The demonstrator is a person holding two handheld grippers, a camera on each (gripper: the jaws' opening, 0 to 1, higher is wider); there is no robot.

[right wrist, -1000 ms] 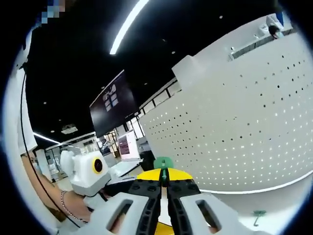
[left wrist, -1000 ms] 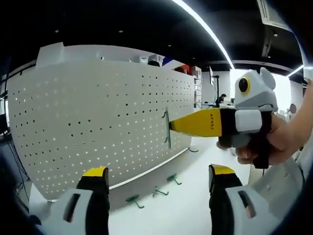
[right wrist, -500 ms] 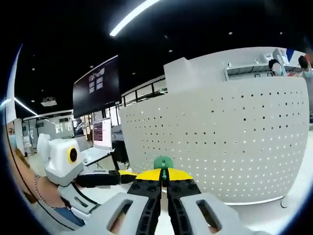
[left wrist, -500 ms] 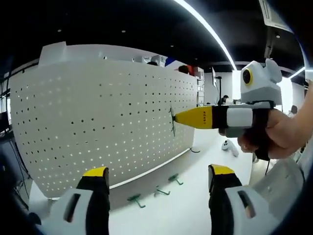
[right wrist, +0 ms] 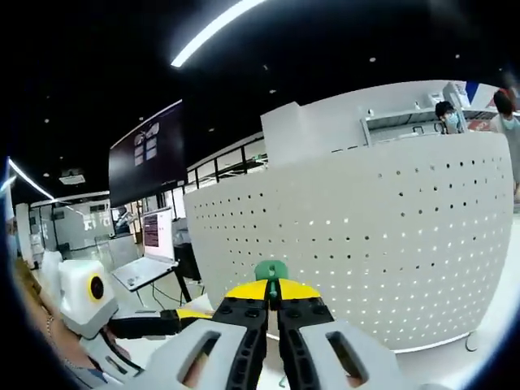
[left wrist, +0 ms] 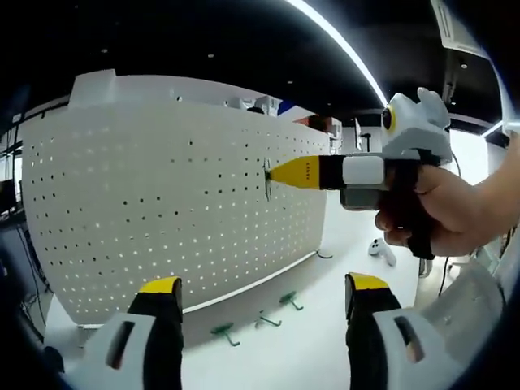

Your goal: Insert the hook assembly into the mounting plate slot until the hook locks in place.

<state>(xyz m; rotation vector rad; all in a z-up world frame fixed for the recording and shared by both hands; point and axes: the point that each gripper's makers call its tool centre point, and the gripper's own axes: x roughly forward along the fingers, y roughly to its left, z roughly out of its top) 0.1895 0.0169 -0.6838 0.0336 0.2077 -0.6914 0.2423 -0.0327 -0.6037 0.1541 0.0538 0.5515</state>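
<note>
In the left gripper view, the white pegboard stands upright on the white counter, its left edge close to the counter's end. Below it, the left gripper hangs wide open and holds nothing. Three green hooks lie on the counter along the board's foot, with open counter to their right. Higher up, the right gripper, held in a hand, is clamped on a green hook whose tip is touching the pegboard's face.

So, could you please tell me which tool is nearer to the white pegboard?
Right. The right tool holds the green hook at the pegboard face; the left tool hangs back, open.
</note>
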